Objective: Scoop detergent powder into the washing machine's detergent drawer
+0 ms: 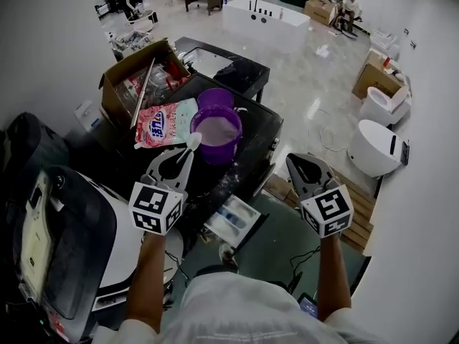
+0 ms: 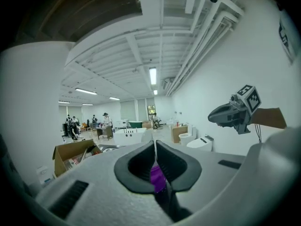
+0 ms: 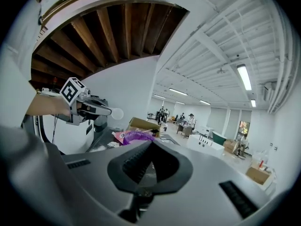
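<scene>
The left gripper point(image 1: 183, 162) is clamping the handle of a white scoop point(image 1: 192, 143), with both jaws pressing together on it. The right gripper point(image 1: 295, 163) is hanging closed and empty, well to the right and clear of the black table point(image 1: 254, 131).

- A white appliance with a dark lid point(image 1: 122, 253) is sitting at lower left, cut off by the frame edge.
- The table is carrying a cardboard box point(image 1: 118, 84) and a purple bucket point(image 1: 219, 153) holding pale powder point(image 1: 215, 130).
- A pink detergent bag point(image 1: 163, 122) is lying flat just beside the bucket.
- The scoop's long axis is running away from the person. Its bowl end is pointing forward over the bucket's near left rim.
- The handle is disappearing between the jaws, and the bowl's contents are too small to make out.
- A pale compartmented tray point(image 1: 233, 221) is showing below the table edge, partly hidden.
</scene>
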Demonstrator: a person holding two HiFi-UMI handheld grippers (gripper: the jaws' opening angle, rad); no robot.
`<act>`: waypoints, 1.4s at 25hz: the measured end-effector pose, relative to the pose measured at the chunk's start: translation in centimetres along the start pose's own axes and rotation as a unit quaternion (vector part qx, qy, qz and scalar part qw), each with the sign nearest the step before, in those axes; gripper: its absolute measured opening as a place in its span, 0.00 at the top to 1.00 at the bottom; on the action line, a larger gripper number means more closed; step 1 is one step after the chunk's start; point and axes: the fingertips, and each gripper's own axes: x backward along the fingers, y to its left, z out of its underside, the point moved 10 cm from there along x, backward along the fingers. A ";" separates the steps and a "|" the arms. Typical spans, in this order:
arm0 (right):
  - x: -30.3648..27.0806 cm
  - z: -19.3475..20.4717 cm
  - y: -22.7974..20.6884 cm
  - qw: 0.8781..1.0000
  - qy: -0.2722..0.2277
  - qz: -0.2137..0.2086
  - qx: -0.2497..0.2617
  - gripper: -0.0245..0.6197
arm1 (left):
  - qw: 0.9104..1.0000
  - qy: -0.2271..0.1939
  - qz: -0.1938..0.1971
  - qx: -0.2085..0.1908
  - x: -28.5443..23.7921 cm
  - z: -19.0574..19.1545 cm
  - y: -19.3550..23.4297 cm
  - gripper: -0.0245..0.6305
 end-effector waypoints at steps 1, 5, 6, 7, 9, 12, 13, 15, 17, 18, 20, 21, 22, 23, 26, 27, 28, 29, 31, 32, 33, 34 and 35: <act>-0.9 -0.3 -0.3 1.000 -0.001 0.001 -0.001 0.96 | 1.000 -0.001 0.002 -0.001 -0.6 -0.2 0.6 0.94; -3.3 -0.8 -1.3 1.000 -0.009 0.002 -0.010 0.96 | 1.000 0.004 0.013 -0.004 -2.8 -0.8 2.3 0.94; -3.7 -0.8 -1.7 1.000 -0.009 0.000 -0.011 0.96 | 1.000 0.007 0.015 -0.003 -3.3 -0.9 2.6 0.94; -4.2 -0.8 -2.0 1.000 -0.009 -0.002 -0.011 0.96 | 1.000 0.011 0.016 -0.002 -3.8 -0.9 2.8 0.94; -5.1 -0.7 -2.9 1.000 -0.009 -0.008 -0.013 0.96 | 1.000 0.020 0.014 0.010 -4.8 -1.1 3.4 0.94; -6.4 -0.5 -4.2 1.000 -0.005 -0.022 -0.014 0.96 | 0.999 0.029 0.009 0.041 -6.2 -1.3 4.2 0.94; -6.9 -0.4 -4.6 1.000 -0.004 -0.028 -0.012 0.95 | 0.998 0.031 0.009 0.050 -6.7 -1.4 4.4 0.94; -7.9 -0.3 -5.3 0.999 -0.002 -0.042 -0.009 0.96 | 0.997 0.041 0.020 0.056 -7.9 -1.5 4.8 0.94; -8.6 0.0 -5.9 0.998 0.001 -0.055 -0.011 0.96 | 0.996 0.064 0.043 0.038 -9.1 -1.4 4.8 0.94; -8.9 0.3 -6.1 0.998 0.001 -0.061 -0.015 0.96 | 0.995 0.079 0.053 0.021 -9.8 -1.3 4.9 0.94; -9.6 0.6 -6.6 0.997 0.001 -0.072 -0.025 0.95 | 0.992 0.111 0.065 -0.014 -11.2 -1.2 5.3 0.94; -9.9 0.8 -6.8 0.997 0.002 -0.076 -0.027 0.96 | 0.989 0.126 0.073 -0.024 -11.9 -1.1 5.6 0.94; -10.3 1.1 -6.9 0.996 0.005 -0.080 -0.028 0.95 | 0.986 0.142 0.084 -0.027 -12.6 -1.0 5.9 0.94; -10.7 1.5 -7.1 0.996 0.010 -0.084 -0.028 0.95 | 0.982 0.158 0.097 -0.030 -13.3 -0.9 6.2 0.94; -11.8 2.5 -7.1 0.995 0.025 -0.097 -0.029 0.96 | 0.967 0.208 0.137 -0.060 -15.0 -0.5 6.4 0.94; -12.1 2.7 -7.1 0.994 0.027 -0.102 -0.029 0.95 | 0.961 0.222 0.152 -0.071 -15.7 -0.5 6.4 0.94; -12.5 2.8 -7.1 0.994 0.028 -0.106 -0.028 0.95 | 0.954 0.235 0.169 -0.081 -16.4 -0.5 6.3 0.94; -12.8 2.9 -7.1 0.993 0.029 -0.110 -0.027 0.95 | 0.946 0.250 0.185 -0.091 -17.1 -0.5 6.1 0.94; -13.5 3.1 -7.1 0.992 0.034 -0.116 -0.024 0.96 | 0.929 0.282 0.212 -0.114 -18.5 -0.4 5.7 0.94; -13.8 3.3 -7.1 0.992 0.037 -0.119 -0.023 0.95 | 0.920 0.297 0.224 -0.126 -19.2 -0.2 5.4 0.94; -14.1 3.4 -7.2 0.992 0.039 -0.121 -0.023 0.95 | 0.911 0.311 0.236 -0.135 -19.8 -0.1 5.2 0.94; -14.3 3.6 -7.1 0.991 0.041 -0.124 -0.023 0.96 | 0.902 0.324 0.248 -0.143 -20.4 0.0 5.0 0.94; -14.6 3.7 -7.1 0.991 0.043 -0.127 -0.024 0.96 | 0.893 0.337 0.258 -0.148 -20.9 0.1 4.8 0.94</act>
